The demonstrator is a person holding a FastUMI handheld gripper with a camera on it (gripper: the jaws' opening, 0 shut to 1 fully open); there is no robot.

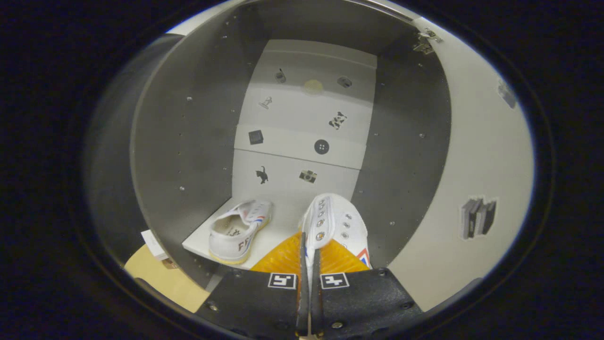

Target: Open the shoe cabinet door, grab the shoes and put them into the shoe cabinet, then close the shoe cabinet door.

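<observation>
The shoe cabinet stands open in front of me, with grey side walls and a white back panel dotted with small stickers. One white sneaker lies on the white bottom shelf at the left, its heel toward me. My gripper is shut on the second white sneaker, pinching its side wall near the eyelets. That shoe points toe-first into the cabinet, right of the first one, over the shelf's front edge. The open white door stands at the right.
The door's inner face carries a books sticker, and a hinge sits at its top. Pale wooden floor shows below the cabinet's left front corner. The shelf has free room between the two shoes.
</observation>
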